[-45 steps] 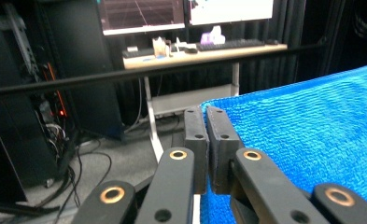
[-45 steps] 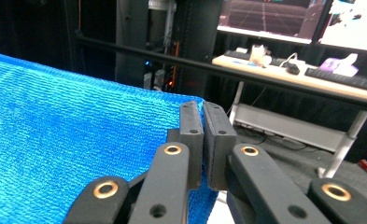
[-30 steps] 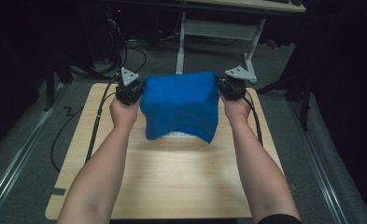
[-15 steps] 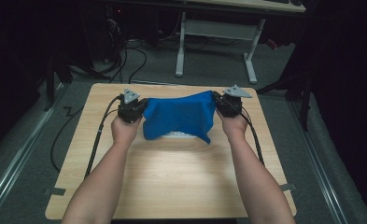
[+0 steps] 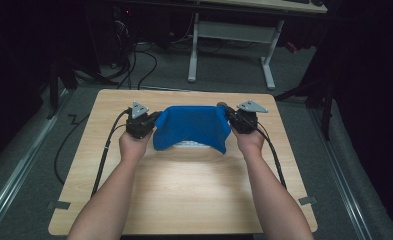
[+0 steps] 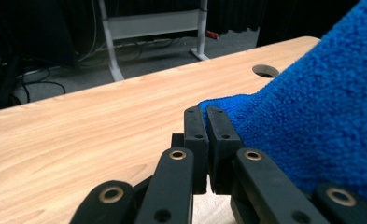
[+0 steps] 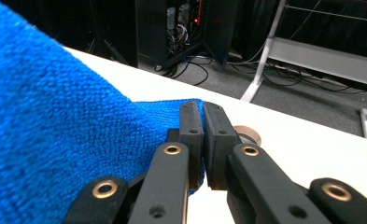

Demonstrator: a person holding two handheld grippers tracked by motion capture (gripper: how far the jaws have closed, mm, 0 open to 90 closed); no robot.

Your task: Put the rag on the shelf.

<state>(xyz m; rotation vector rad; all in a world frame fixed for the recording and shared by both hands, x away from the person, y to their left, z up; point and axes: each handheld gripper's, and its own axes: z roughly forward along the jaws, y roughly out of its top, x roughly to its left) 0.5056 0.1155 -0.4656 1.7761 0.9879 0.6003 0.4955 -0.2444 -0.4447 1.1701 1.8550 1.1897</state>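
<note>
cloth: blue fluffy terry towel (image 5: 191, 127), sagging | left hand-held gripper (image 6: 208, 116): pinched its corner | right hand-held gripper (image 7: 202, 112): pinched other corner | desk (image 5: 184, 185): pale wood grain

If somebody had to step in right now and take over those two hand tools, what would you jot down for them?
Left gripper: fingers shut on one corner of the blue towel.
Right gripper: fingers shut on the opposite corner.
Towel: stretched between the two, held low over the far half of the wooden table, its lower edge hanging over something white that is mostly hidden.
Done: both corners gripped, towel spread out.
Left: probably lay it flat or fold it, then let go.
</note>
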